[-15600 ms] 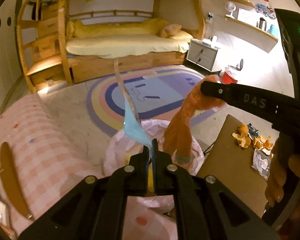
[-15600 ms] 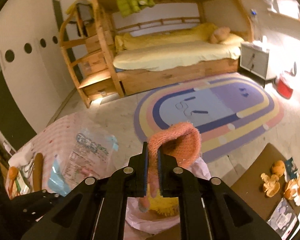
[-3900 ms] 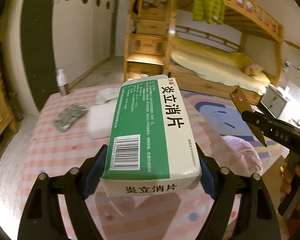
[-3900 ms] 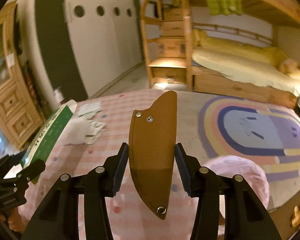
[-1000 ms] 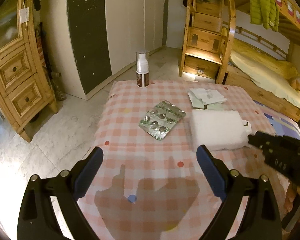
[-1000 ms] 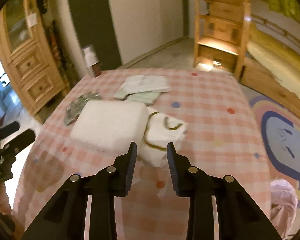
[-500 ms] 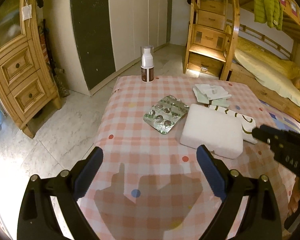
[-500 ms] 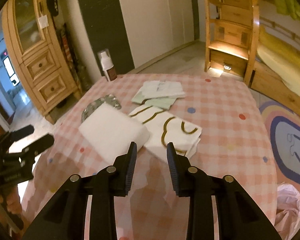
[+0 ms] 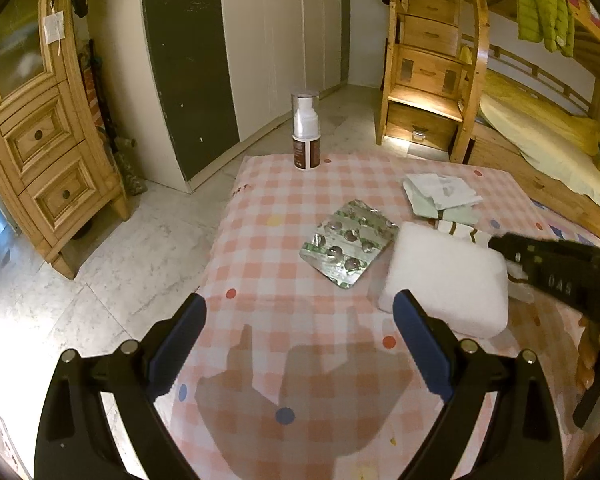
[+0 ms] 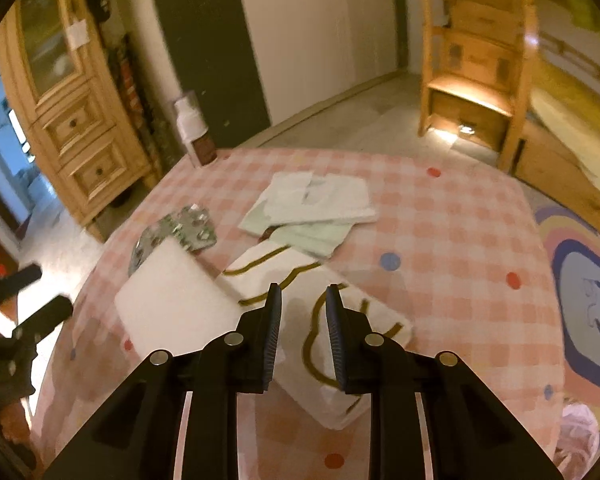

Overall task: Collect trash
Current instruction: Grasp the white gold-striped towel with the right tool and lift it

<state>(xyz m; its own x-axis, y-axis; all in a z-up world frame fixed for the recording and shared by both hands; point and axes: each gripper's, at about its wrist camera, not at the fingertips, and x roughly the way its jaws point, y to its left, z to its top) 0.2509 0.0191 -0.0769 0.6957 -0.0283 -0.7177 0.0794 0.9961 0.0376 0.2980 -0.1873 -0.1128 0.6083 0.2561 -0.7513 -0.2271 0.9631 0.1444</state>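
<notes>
Currently left gripper (image 9: 298, 338) hovered above pink checked tablecloth (image 9: 260, 216), jaws wide apart, nothing held. Right gripper (image 10: 303, 334) hung over white pouch with gold trim (image 10: 324, 320), jaws slightly apart, empty. Blister pack (image 9: 346, 248) lay flat just beside white foam block (image 9: 446, 280). Pale green paper wrappers (image 10: 320, 208) sat beyond pouch. Pump bottle (image 9: 306, 132) stood upright at far table edge.

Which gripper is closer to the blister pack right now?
Left, though not by much. The left gripper hangs open short of the blister pack; the right gripper sits over the white packet, beyond the foam block.
</notes>
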